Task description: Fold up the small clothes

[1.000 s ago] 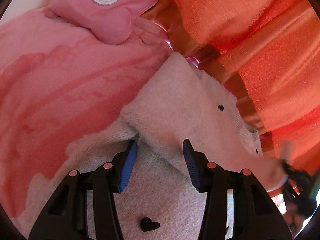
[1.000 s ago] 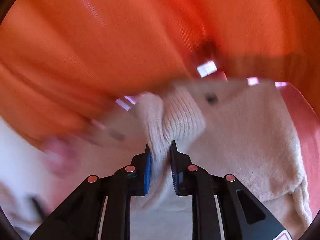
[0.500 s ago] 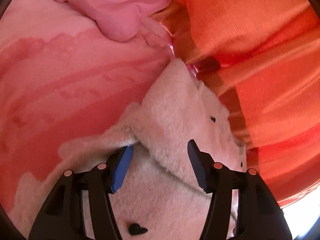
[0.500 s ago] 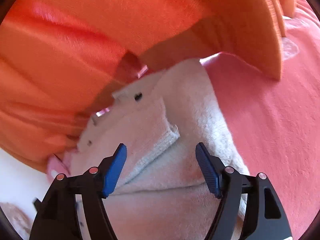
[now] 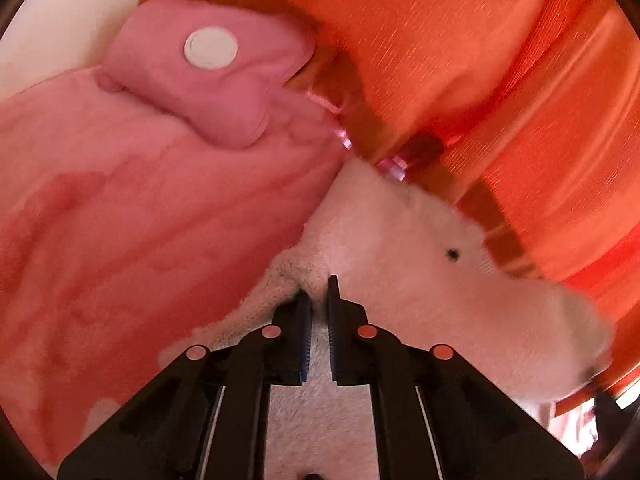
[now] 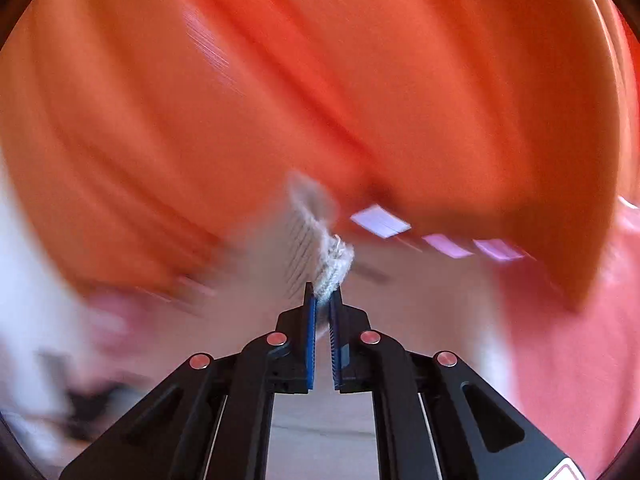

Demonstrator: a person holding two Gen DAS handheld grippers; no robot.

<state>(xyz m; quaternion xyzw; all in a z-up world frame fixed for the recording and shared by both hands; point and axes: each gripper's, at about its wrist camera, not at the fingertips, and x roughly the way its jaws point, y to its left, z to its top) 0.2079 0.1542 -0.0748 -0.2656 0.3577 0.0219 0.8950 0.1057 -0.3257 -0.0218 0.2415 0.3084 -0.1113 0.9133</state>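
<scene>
A small cream knitted sweater (image 5: 432, 280) with tiny black hearts lies on a pink bedspread (image 5: 120, 232), close against orange fabric. My left gripper (image 5: 318, 290) is shut on a fold of the sweater at its left edge. In the right wrist view, my right gripper (image 6: 323, 298) is shut on a ribbed edge of the same sweater (image 6: 320, 252); the rest of that view is heavily blurred by motion.
A pink heart-shaped pillow (image 5: 208, 76) with a white round disc lies at the far end of the bedspread. An orange curtain or fabric (image 5: 480, 80) fills the right and back of both views (image 6: 320, 100). A white surface shows at the far left.
Both grippers were open half a second ago and have shut on the sweater. The right view swung and blurred; the left gripper moved forward to the sweater's fold.
</scene>
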